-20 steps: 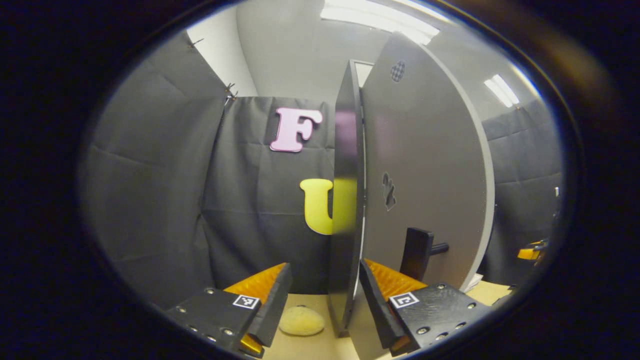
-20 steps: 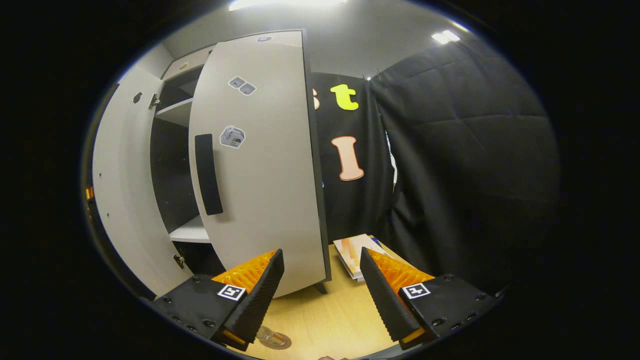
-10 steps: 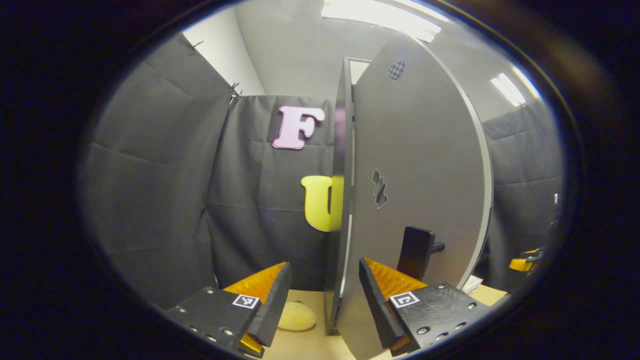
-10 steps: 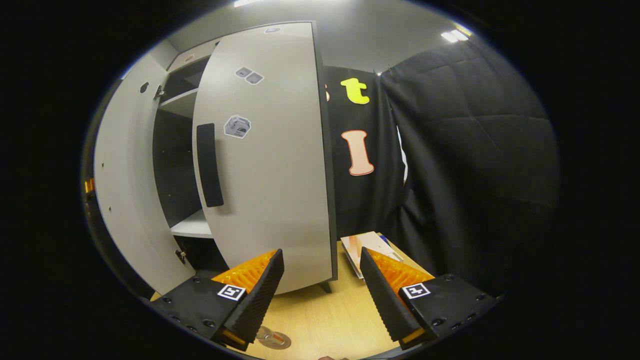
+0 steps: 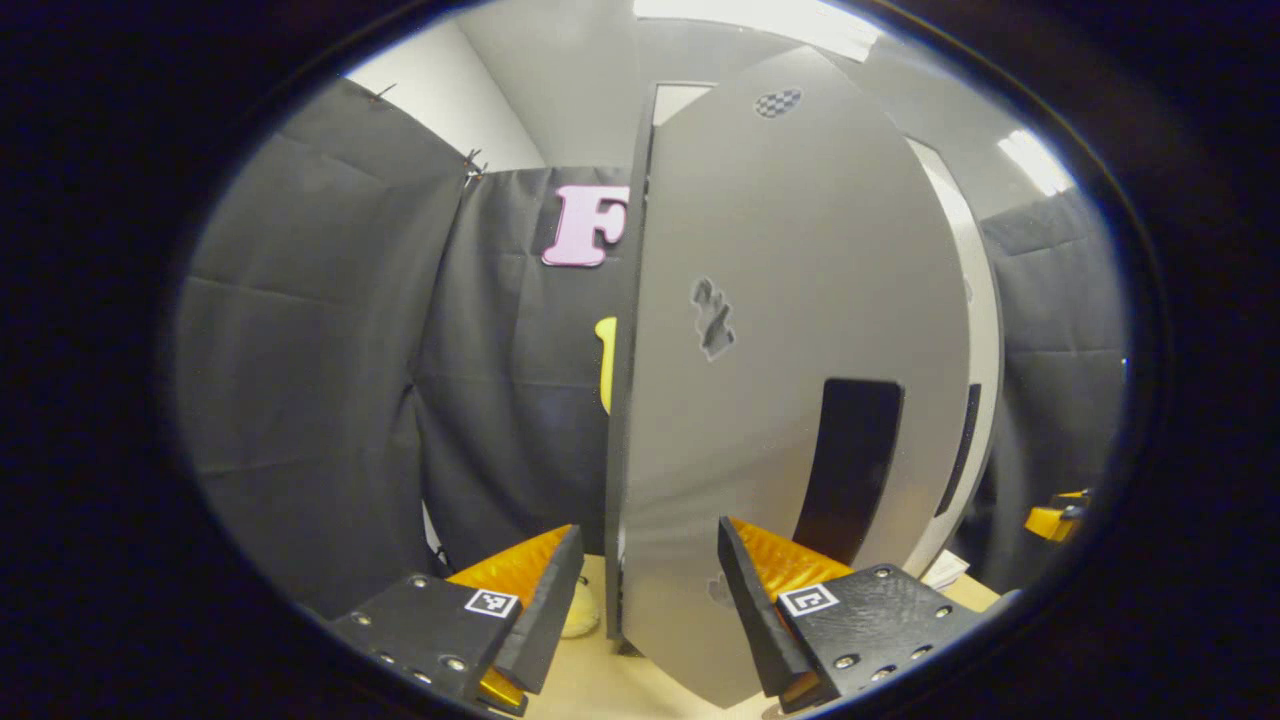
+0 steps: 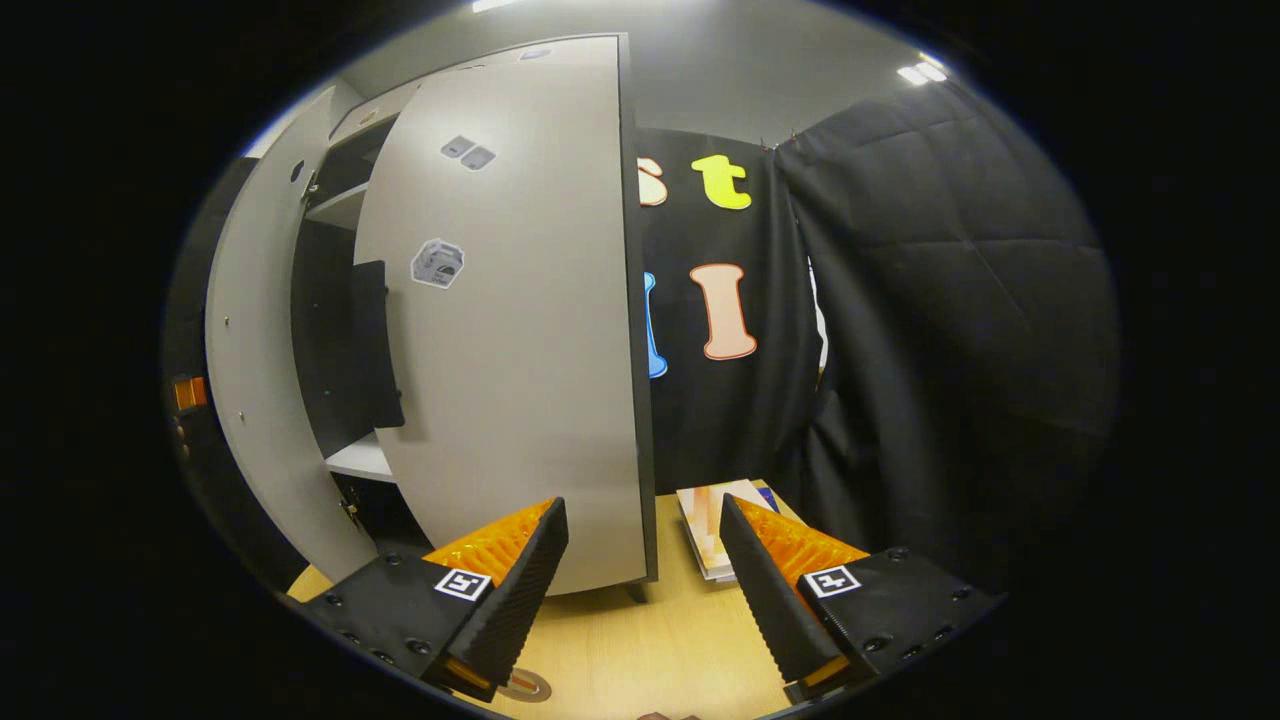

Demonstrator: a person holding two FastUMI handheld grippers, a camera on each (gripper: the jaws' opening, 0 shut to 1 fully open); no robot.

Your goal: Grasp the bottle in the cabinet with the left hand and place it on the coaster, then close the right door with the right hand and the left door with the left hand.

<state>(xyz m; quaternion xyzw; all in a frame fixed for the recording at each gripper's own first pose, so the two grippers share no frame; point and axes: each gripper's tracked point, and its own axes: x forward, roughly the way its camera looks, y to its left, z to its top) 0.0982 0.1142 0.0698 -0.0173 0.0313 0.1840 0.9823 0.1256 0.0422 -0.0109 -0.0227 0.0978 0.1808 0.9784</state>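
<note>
Each handheld gripper carried two wedge-shaped fingers with ribbed inner pads on matte black blocks. On the left gripper [image 5: 650, 600], small silver screws dotted the blocks, and each bore a square black-and-white marker tag. The right gripper [image 6: 645, 585] showed the same blocks, dark screws and tags.

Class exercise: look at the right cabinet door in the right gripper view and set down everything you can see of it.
The right door is a tall, flat, pale grey panel with a dark edge, smooth like laminate board. A long black vertical handle sits near its free edge, and small stickers mark its front. It stands partly open, with dark cabinet interior and a pale shelf showing beside it. The right gripper hangs before its lower part with jaws apart; whether they touch it is unclear.
</note>
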